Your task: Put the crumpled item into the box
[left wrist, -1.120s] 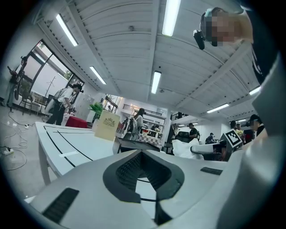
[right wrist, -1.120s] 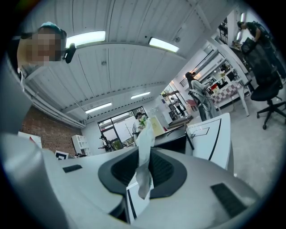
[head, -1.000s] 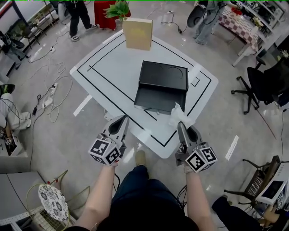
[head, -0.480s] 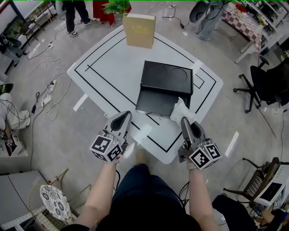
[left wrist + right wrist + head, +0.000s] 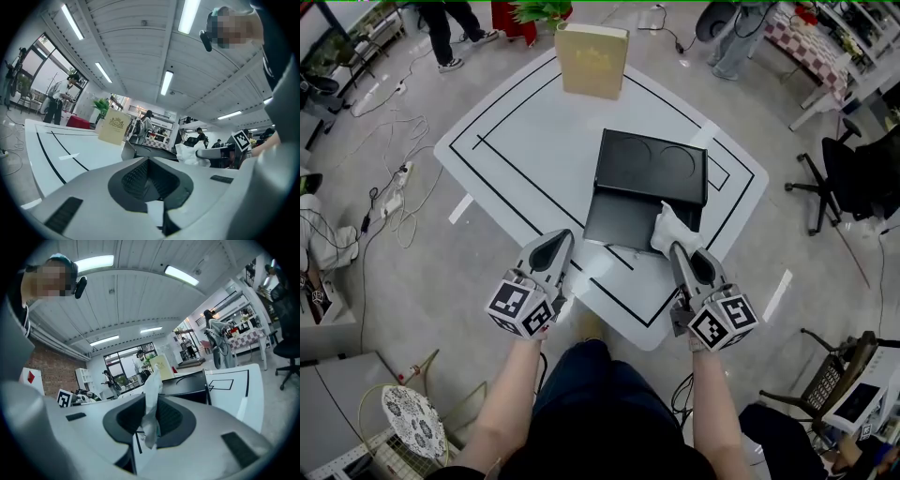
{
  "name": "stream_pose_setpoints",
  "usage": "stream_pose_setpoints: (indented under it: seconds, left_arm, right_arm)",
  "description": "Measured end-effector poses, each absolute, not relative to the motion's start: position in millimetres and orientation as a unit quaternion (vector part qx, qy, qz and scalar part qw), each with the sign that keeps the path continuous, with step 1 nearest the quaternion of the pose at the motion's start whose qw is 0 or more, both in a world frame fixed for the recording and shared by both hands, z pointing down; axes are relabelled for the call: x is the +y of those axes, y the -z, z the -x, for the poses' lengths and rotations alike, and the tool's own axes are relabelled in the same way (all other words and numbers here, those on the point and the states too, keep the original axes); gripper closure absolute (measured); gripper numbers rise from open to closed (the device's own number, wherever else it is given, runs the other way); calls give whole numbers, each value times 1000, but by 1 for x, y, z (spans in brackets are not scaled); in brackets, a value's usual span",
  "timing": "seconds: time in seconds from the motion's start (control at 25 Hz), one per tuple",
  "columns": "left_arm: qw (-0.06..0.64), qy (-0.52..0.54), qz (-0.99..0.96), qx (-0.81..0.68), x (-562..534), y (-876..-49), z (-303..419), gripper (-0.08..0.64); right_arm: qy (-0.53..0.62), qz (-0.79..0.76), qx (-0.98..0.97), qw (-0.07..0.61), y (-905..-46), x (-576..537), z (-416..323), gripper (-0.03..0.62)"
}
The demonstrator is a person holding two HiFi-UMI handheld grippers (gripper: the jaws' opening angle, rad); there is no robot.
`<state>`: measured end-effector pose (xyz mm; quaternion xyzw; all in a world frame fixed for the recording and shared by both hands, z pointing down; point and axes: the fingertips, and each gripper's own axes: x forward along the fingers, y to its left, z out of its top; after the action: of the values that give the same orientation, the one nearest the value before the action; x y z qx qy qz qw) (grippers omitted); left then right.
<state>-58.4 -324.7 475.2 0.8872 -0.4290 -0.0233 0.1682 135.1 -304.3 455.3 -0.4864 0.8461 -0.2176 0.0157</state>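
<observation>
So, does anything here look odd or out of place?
Nothing looks spilled or broken. The one scruffy thing is a crumpled white paper, pinched in the right gripper by the near right corner of the black box. The box also lies askew to the black lines on the table.

My white worktop (image 5: 525,141) stands before me on the grey floor (image 5: 422,281), marked with black rectangular lines. Near its middle lies the black box (image 5: 649,173). Well apart from it, at the far edge, a tan carton (image 5: 592,61) stands upright.
</observation>
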Motion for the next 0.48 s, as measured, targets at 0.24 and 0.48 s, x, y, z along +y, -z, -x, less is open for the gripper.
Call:
stream_pose_setpoints:
  seconds: [0.24, 0.48]
  left_arm:
    - [173, 27, -887, -428, -338, -482, 63, 560]
    - [176, 37, -885, -429, -349, -481, 64, 560]
  right_arm:
    - [198, 472, 858, -28, -461, -314, -121, 534]
    - [175, 461, 866, -81, -468, -321, -110, 534]
